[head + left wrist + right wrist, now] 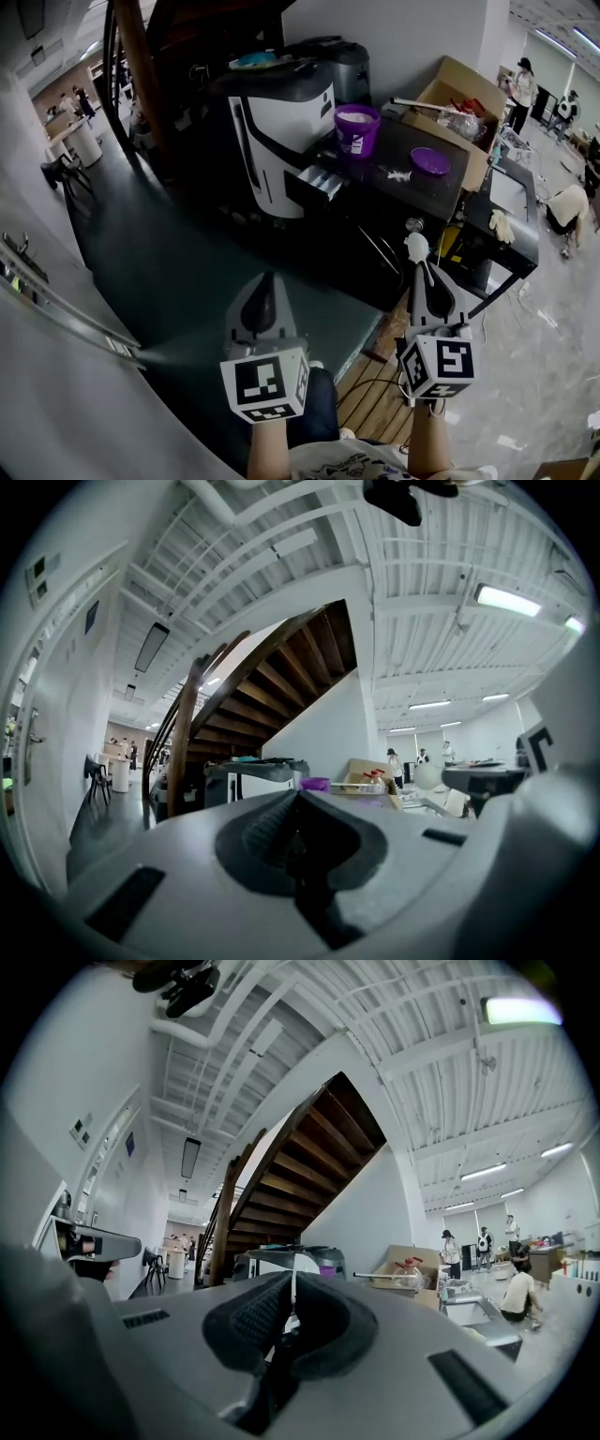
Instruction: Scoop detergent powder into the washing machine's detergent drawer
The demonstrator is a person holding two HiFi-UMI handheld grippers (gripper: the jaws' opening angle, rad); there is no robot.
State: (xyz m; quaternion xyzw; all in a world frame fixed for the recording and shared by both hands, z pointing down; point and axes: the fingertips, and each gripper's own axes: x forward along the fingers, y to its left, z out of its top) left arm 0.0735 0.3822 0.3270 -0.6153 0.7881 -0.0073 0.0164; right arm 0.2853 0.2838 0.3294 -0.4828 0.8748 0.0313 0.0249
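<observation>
The white and black washing machine (278, 141) stands at the far end of a dark table, its detergent drawer (315, 184) pulled out. Just right of it stands a purple tub (357, 127) of white powder; its purple lid (429, 161) lies further right, with spilled powder (400, 174) between them. My right gripper (421, 268) is shut on a white scoop (416, 247), well short of the table. The scoop's bowl pokes out past the fingertips. My left gripper (269, 277) is shut on nothing, level with the right. The machine (262, 774) (286, 1260) looks small and distant in both gripper views.
An open cardboard box (459, 98) with bottles stands behind the lid. A black low cart (511, 230) carrying a white glove is at the right. A wooden pallet (370, 389) lies near my feet. A dark staircase (141, 75) rises at the far left. People stand at the far right.
</observation>
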